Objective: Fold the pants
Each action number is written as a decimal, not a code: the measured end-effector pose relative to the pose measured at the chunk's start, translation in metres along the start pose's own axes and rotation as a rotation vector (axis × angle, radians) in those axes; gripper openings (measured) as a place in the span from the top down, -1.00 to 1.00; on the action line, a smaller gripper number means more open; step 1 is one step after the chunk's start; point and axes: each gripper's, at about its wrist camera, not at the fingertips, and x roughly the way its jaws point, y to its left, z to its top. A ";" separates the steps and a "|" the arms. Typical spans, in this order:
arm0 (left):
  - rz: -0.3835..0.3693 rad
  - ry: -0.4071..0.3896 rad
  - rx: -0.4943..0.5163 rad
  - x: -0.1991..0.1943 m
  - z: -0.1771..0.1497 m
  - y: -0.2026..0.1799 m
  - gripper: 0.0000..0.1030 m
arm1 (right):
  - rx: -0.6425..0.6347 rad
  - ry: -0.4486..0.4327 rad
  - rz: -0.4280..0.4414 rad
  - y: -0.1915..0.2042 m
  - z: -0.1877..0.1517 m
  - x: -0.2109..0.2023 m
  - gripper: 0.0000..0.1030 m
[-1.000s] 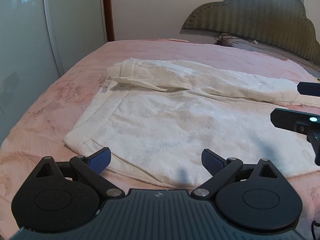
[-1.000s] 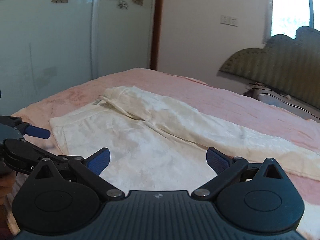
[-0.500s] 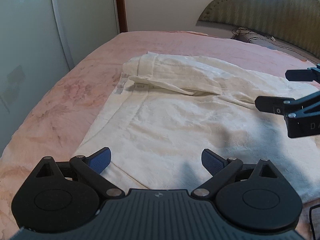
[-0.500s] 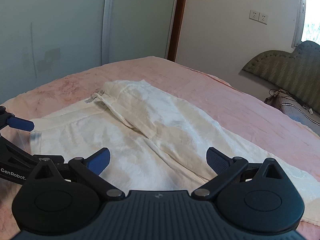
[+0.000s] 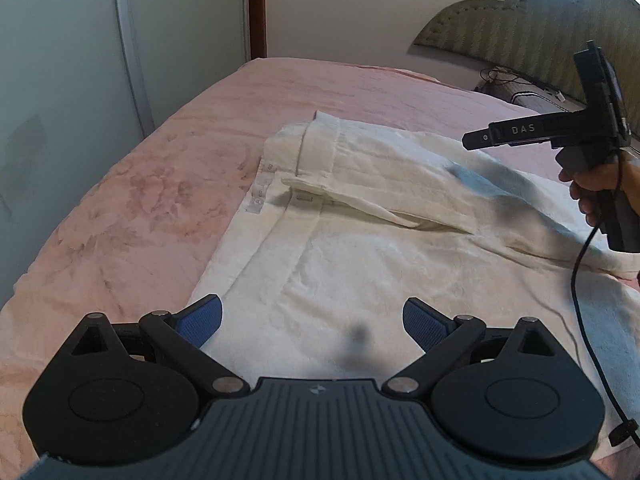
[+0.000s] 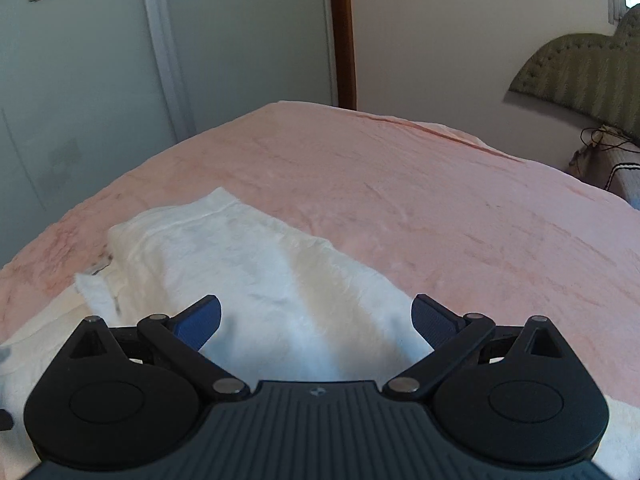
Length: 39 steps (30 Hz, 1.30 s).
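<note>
White pants (image 5: pixel 400 232) lie flat on the pink bedspread (image 5: pixel 160 184), waistband (image 5: pixel 316 152) toward the far left, one leg folded over the other. My left gripper (image 5: pixel 312 322) is open and empty, low over the near hem of the pants. My right gripper (image 6: pixel 316 320) is open and empty, right above the upper pant leg (image 6: pixel 248 264). In the left wrist view the right gripper (image 5: pixel 472 140) shows side-on at the right, held by a hand (image 5: pixel 596 188) above the pants.
A padded green headboard (image 5: pixel 520 28) stands at the far right, with pillows and cables (image 5: pixel 516 88) below it. Sliding wardrobe doors (image 5: pixel 100 60) run along the bed's left side. A black cable (image 5: pixel 580 280) hangs from the right gripper over the pants.
Both grippers have moved forward and toward the waistband end. The right gripper has risen and swung further over the upper leg; the pants lie as before.
</note>
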 end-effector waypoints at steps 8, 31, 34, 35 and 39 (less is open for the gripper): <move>-0.037 0.017 0.004 0.025 0.038 -0.003 -0.92 | 0.046 0.111 0.045 -0.023 0.010 0.069 -0.41; -0.326 -0.036 -0.459 0.110 0.146 0.011 -0.93 | -0.801 -0.157 -0.037 0.144 -0.104 -0.046 0.89; -0.242 0.029 -0.452 0.131 0.153 0.008 -0.91 | -0.754 -0.192 -0.032 0.138 -0.100 -0.049 0.89; -0.232 0.047 -0.448 0.134 0.151 0.008 -0.91 | -0.712 -0.209 -0.042 0.131 -0.091 -0.050 0.86; -0.249 0.030 -0.412 0.131 0.138 0.010 -0.92 | -0.456 -0.166 -0.036 0.072 -0.040 -0.035 -0.78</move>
